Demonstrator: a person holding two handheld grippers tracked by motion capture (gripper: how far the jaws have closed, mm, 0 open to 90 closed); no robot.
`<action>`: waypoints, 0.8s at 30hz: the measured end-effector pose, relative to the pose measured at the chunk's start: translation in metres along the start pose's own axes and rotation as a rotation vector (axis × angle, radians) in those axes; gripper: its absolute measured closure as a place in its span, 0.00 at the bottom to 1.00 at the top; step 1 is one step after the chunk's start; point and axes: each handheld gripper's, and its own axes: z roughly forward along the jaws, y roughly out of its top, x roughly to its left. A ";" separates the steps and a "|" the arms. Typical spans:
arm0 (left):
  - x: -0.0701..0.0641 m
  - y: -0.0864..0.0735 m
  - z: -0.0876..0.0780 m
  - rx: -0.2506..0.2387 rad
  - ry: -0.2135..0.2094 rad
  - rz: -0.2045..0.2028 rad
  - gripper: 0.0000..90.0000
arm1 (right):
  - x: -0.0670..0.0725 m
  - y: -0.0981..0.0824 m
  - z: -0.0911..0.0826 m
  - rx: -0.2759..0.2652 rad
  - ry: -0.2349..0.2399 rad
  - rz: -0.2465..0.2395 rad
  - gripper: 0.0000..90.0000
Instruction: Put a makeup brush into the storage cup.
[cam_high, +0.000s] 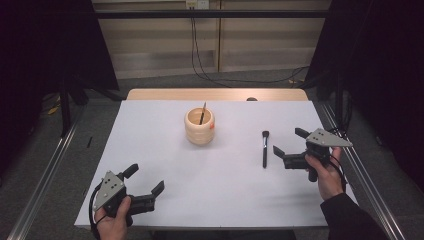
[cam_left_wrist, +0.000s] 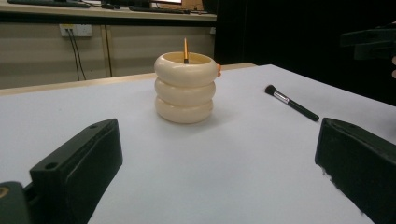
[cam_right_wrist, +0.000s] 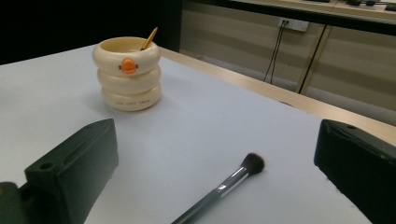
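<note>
A cream ringed holder (cam_high: 199, 127) (cam_left_wrist: 185, 87) (cam_right_wrist: 127, 73) stands upright at the table's middle back, with a thin stick (cam_high: 202, 113) (cam_left_wrist: 185, 50) (cam_right_wrist: 149, 38) leaning inside it. A black makeup brush (cam_high: 264, 148) (cam_left_wrist: 292, 102) (cam_right_wrist: 219, 189) lies flat to its right, bristles pointing away from me. My right gripper (cam_high: 287, 141) is open, just right of the brush and apart from it; in the right gripper view the brush lies between the jaws. My left gripper (cam_high: 145, 180) is open and empty near the front left corner.
The white table top (cam_high: 220, 200) ends in a wooden strip (cam_high: 217, 94) at the back. Metal rails (cam_high: 42, 180) run along both sides. Cables (cam_high: 235, 77) trail over the floor behind, beneath a wall socket (cam_high: 196, 4).
</note>
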 end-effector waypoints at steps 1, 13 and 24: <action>0.000 0.000 0.000 -0.001 0.001 0.001 0.01 | 0.000 0.001 0.002 0.008 -0.003 0.001 0.02; 0.000 0.000 0.001 0.001 0.003 0.003 0.01 | -0.006 0.017 0.038 0.122 -0.012 -0.025 0.02; 0.002 0.000 0.001 0.013 0.002 0.010 0.01 | -0.022 0.017 0.067 0.266 -0.013 0.024 0.06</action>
